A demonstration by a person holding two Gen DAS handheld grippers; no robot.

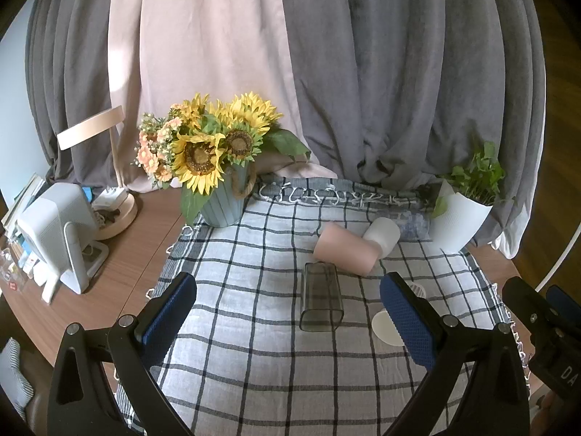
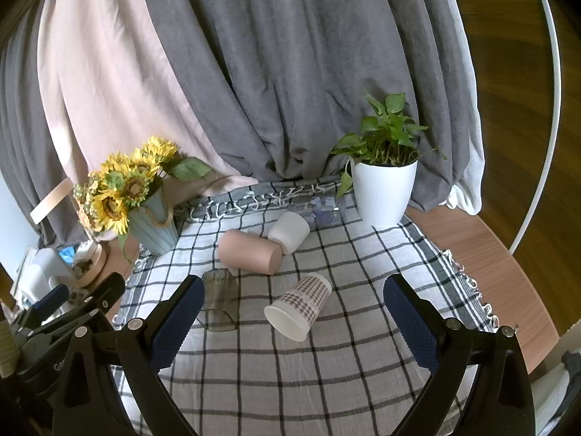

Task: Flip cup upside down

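Several cups lie on their sides on a checked cloth (image 1: 254, 356). A clear smoky glass (image 1: 321, 298) lies mouth toward me, ahead of my open, empty left gripper (image 1: 288, 312). A pink cup (image 1: 345, 250) and a white cup (image 1: 381, 234) lie behind it. A checked paper cup (image 2: 299, 307) lies mouth toward me, between the fingers of my open, empty right gripper (image 2: 294, 312); in the left wrist view only its rim (image 1: 386, 327) shows. The glass (image 2: 218, 298), pink cup (image 2: 250, 252) and white cup (image 2: 288, 230) also show in the right wrist view.
A sunflower vase (image 1: 221, 203) stands at the cloth's back left, a white potted plant (image 2: 383, 189) at the back right. A lamp (image 1: 116, 210) and a white device (image 1: 54, 232) sit on the wooden table at left. Curtains hang behind.
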